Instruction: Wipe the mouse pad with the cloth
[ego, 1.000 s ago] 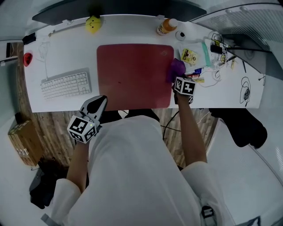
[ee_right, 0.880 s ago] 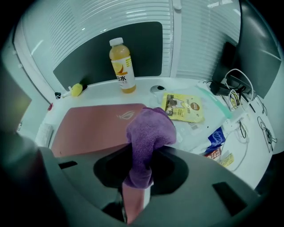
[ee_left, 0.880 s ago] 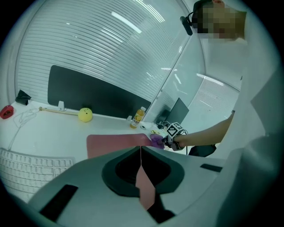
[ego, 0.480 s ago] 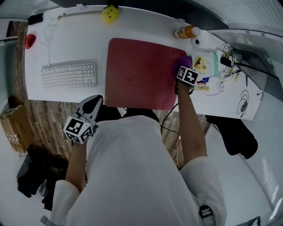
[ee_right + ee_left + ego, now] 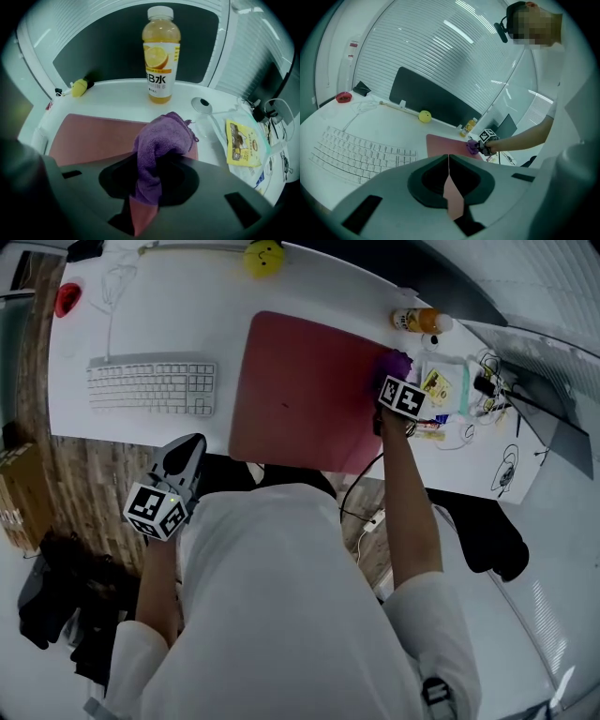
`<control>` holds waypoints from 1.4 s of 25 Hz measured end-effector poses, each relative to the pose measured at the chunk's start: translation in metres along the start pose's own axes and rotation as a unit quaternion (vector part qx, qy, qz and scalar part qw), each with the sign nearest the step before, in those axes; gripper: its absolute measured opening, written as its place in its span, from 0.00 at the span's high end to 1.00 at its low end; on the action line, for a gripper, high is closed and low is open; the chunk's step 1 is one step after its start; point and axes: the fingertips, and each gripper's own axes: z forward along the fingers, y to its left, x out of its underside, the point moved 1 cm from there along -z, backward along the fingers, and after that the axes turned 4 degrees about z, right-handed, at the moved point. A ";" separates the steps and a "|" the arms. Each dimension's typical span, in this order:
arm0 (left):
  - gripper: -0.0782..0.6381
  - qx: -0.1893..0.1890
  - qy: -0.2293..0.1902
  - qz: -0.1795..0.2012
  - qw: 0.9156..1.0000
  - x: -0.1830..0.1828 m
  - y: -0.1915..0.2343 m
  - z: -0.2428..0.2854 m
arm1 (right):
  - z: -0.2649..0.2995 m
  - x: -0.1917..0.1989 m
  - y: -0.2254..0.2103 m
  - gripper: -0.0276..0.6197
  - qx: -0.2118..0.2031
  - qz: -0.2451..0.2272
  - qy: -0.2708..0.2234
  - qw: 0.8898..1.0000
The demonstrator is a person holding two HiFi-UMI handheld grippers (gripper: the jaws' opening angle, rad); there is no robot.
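Right gripper [image 5: 147, 187] clamps the cloth [image 5: 161, 140] at the right edge of the mouse pad [image 5: 300, 390], which I see stretching leftward.

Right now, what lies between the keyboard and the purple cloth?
The red mouse pad lies between the keyboard and the purple cloth, as the head view shows.
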 end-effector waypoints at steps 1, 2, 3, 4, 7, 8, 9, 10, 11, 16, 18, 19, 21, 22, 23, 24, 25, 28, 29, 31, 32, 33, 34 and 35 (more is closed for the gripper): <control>0.86 0.001 -0.002 -0.002 1.000 0.001 0.002 0.000 | 0.000 -0.001 0.004 0.78 -0.001 -0.007 0.002 1.000; 0.86 0.003 -0.003 -0.004 1.000 0.001 0.003 0.001 | 0.001 -0.001 0.009 0.78 -0.003 -0.012 0.004 1.000; 0.86 0.006 -0.005 -0.006 1.000 0.002 0.004 0.001 | 0.001 -0.002 0.014 0.78 -0.007 -0.015 0.006 1.000; 0.86 0.008 -0.006 -0.007 1.000 0.002 0.005 0.001 | 0.002 -0.002 0.020 0.78 -0.011 -0.019 0.008 1.000; 0.86 0.008 -0.011 -0.012 1.000 0.004 0.011 -0.002 | 0.003 -0.004 0.038 0.78 -0.019 -0.032 0.012 0.999; 0.86 0.007 -0.013 -0.015 1.000 0.005 0.013 -0.003 | 0.003 -0.004 0.044 0.78 -0.021 -0.037 0.013 0.999; 0.86 0.005 -0.016 -0.017 1.000 0.006 0.016 -0.006 | 0.004 -0.005 0.049 0.78 -0.022 -0.041 0.012 0.999; 0.86 0.003 -0.018 -0.019 1.000 0.007 0.018 -0.008 | 0.004 -0.006 0.055 0.78 -0.024 -0.043 0.011 0.999; 0.86 0.000 -0.020 -0.021 1.000 0.007 0.021 -0.011 | 0.004 -0.007 0.061 0.78 -0.026 -0.045 0.010 0.999; 0.86 -0.009 -0.027 -0.031 0.999 0.012 0.036 -0.024 | 0.006 -0.010 0.090 0.78 -0.035 -0.055 0.005 0.998; 0.86 -0.012 -0.029 -0.034 0.999 0.014 0.044 -0.029 | 0.007 -0.011 0.105 0.78 -0.043 -0.065 0.007 0.997; 0.86 -0.014 -0.030 -0.035 0.999 0.014 0.047 -0.031 | 0.007 -0.012 0.112 0.78 -0.047 -0.070 0.007 0.996; 0.86 -0.018 -0.034 -0.036 0.999 0.014 0.053 -0.036 | 0.008 -0.013 0.125 0.78 -0.052 -0.077 0.008 0.996; 0.86 -0.020 -0.036 -0.037 0.998 0.013 0.056 -0.038 | 0.009 -0.013 0.132 0.78 -0.055 -0.079 0.007 0.995; 0.86 -0.022 -0.038 -0.037 0.998 0.012 0.059 -0.039 | 0.010 -0.014 0.138 0.78 -0.057 -0.081 0.007 0.995; 0.86 -0.024 -0.040 -0.038 0.998 0.012 0.061 -0.041 | 0.010 -0.015 0.145 0.78 -0.061 -0.082 0.006 0.995; 0.86 -0.025 -0.041 -0.040 0.998 0.012 0.063 -0.044 | 0.010 -0.015 0.152 0.78 -0.064 -0.083 0.005 0.994; 0.86 -0.029 -0.041 -0.042 0.998 0.012 0.069 -0.052 | 0.011 -0.017 0.174 0.78 -0.075 -0.090 0.001 0.993; 0.86 -0.029 -0.041 -0.042 0.998 0.013 0.071 -0.054 | 0.012 -0.018 0.182 0.78 -0.078 -0.093 0.001 0.993; 0.86 -0.030 -0.040 -0.043 0.998 0.014 0.076 -0.057 | 0.013 -0.019 0.197 0.78 -0.085 -0.099 0.000 0.991; 0.86 -0.030 -0.040 -0.044 0.998 0.015 0.078 -0.059 | 0.013 -0.020 0.204 0.78 -0.088 -0.102 0.000 0.991; 0.86 -0.030 -0.041 -0.045 0.998 0.014 0.081 -0.061 | 0.013 -0.020 0.212 0.78 -0.091 -0.106 -0.001 0.990; 0.86 -0.031 -0.043 -0.045 0.998 0.014 0.085 -0.063 | 0.014 -0.021 0.218 0.78 -0.094 -0.109 -0.001 0.990; 0.86 -0.032 -0.044 -0.046 0.997 0.014 0.088 -0.065 | 0.014 -0.021 0.225 0.78 -0.097 -0.111 -0.001 0.989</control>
